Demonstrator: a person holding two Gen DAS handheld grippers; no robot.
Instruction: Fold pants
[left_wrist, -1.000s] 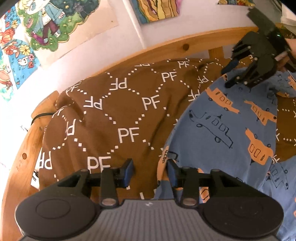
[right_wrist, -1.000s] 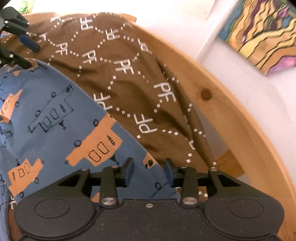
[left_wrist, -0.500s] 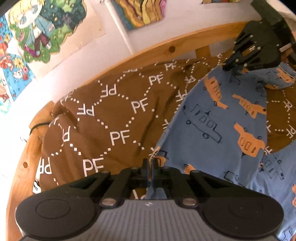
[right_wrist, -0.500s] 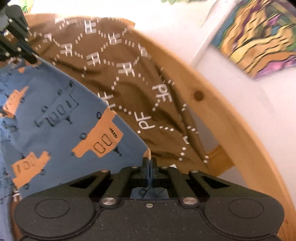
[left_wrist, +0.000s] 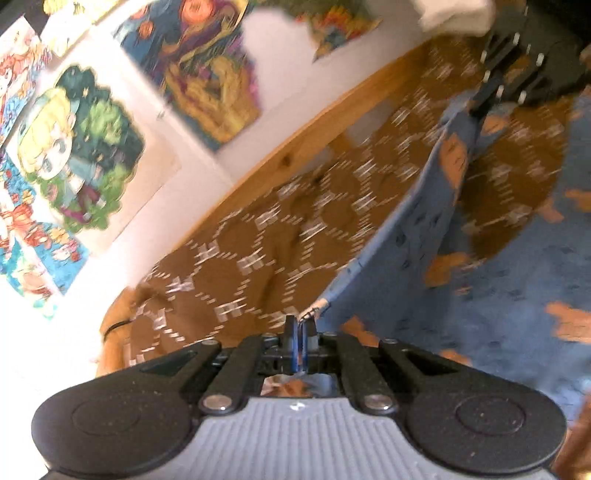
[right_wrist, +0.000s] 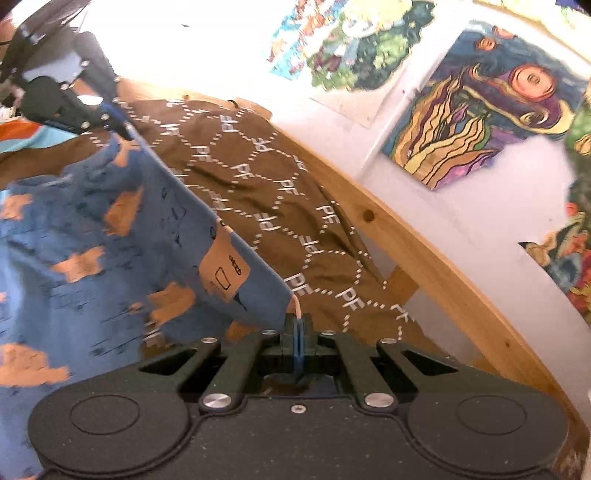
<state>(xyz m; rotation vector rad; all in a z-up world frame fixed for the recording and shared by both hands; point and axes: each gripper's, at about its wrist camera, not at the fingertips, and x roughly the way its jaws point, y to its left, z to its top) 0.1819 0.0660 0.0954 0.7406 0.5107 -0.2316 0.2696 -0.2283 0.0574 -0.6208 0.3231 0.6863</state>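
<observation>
The blue pants (left_wrist: 424, 236) with orange truck prints lie on a brown "PF" bedspread (left_wrist: 258, 251). My left gripper (left_wrist: 299, 328) is shut on one corner of the pants' edge and holds it raised. My right gripper (right_wrist: 297, 325) is shut on the other corner of the pants (right_wrist: 140, 221). The edge hangs taut between the two grippers, lifted off the bed. The right gripper shows in the left wrist view at top right (left_wrist: 517, 70); the left gripper shows in the right wrist view at upper left (right_wrist: 74, 107).
A curved wooden bed rail (right_wrist: 424, 251) borders the bedspread (right_wrist: 280, 192). Behind it is a white wall with colourful posters (right_wrist: 480, 107). In the left wrist view the rail (left_wrist: 306, 144) and posters (left_wrist: 77, 147) lie beyond the bedspread.
Both grippers closed on the pants' edge, then lifted it off the bed; the cloth now hangs stretched between them and both views tilt up toward the wall.
</observation>
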